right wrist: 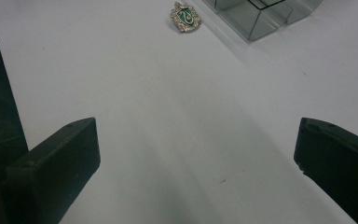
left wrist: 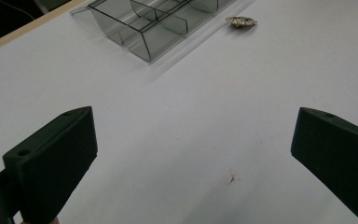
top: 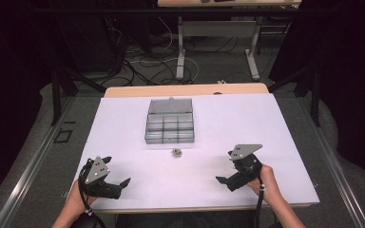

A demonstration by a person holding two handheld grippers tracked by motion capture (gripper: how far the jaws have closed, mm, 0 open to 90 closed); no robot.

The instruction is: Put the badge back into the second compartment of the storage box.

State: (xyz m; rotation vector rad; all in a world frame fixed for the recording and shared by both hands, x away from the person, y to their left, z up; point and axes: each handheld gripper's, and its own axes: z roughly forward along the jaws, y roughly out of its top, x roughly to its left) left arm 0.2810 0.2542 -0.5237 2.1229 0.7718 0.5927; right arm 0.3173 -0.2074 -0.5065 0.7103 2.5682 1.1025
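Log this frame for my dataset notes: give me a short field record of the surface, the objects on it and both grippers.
surface: white table top
container: clear compartment box, lid open, at the table's middle far side
small item: crest-shaped badge, green and silver, lying flat just in front of the box, apart from it
left gripper: jaws open, holding nothing, near the front left edge
right gripper: jaws open, holding nothing, near the front right
contact: neither gripper touches the badge or box
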